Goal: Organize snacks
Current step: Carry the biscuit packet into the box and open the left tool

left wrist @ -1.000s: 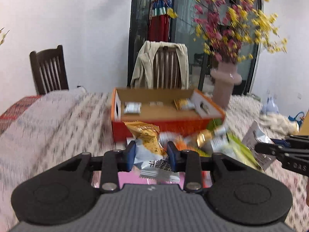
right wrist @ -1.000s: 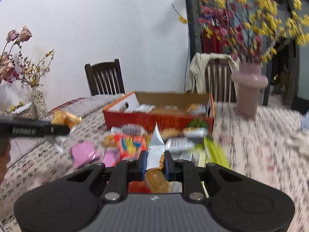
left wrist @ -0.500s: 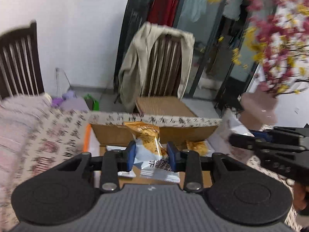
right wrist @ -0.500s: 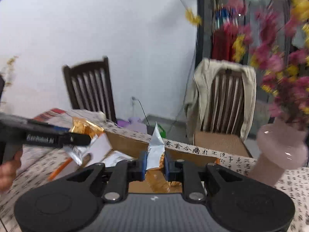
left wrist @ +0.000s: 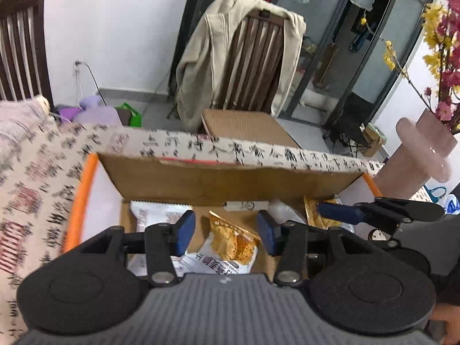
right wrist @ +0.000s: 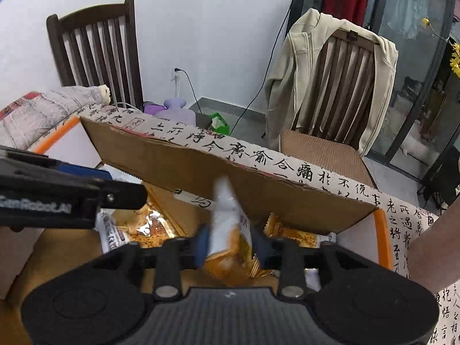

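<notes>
Now, progress: several snack packets already lie in the cardboard box (left wrist: 201,178); how many wait outside is not visible.
Left claw (left wrist: 225,231): spread wide above the box floor, orange snack packet (left wrist: 230,244) lying loose beneath it.
Right claw (right wrist: 230,243): over the box, fingers apart around a blurred white-orange packet (right wrist: 227,230); grip looks slack, apparently dropping.
Left to do: judged, withdraw and fetch more.

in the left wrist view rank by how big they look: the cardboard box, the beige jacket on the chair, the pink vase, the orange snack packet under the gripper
1. cardboard box, spans most of the frame.
2. beige jacket.
3. pink vase, partly cut by the frame edge.
4. orange snack packet, partly hidden by the gripper body.

The jacket is farther from the camera than the box, so this ranks appearance only.
</notes>
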The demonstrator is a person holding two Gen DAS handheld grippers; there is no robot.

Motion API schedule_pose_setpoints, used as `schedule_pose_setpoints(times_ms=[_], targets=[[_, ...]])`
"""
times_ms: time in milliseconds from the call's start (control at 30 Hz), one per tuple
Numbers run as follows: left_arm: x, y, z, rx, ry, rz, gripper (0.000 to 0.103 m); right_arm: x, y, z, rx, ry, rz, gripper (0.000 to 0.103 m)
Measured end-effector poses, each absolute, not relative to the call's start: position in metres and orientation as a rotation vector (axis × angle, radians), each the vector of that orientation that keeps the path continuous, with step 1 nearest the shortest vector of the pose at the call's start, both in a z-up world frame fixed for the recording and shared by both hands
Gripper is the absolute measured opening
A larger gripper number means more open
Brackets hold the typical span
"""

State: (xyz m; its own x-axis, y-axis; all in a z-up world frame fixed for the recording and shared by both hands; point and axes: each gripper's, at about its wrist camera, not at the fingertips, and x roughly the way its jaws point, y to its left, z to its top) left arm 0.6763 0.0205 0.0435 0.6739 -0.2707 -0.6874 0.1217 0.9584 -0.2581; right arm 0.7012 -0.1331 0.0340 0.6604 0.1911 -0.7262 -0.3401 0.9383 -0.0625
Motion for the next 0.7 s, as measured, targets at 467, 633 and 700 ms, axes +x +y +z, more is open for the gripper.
schedule_pose_setpoints(times_ms=[467,633,700], targets=[[0.578,0.033,0.122,-0.082,0.7,-0.141,0.083,0.626,-0.183,0.12,-0.136,0.642,0.275,0.057],[0.51,0.038,0.146,-0.01,0.626,-0.115,0.096,0.575,-0.211,0.145,-0.134,0.586,0.255,0.073],[0.482,0.041,0.153,0.007,0.6,-0.097,0.098,0.554,-0.22,0.152,-0.129,0.566,0.246,0.074]])
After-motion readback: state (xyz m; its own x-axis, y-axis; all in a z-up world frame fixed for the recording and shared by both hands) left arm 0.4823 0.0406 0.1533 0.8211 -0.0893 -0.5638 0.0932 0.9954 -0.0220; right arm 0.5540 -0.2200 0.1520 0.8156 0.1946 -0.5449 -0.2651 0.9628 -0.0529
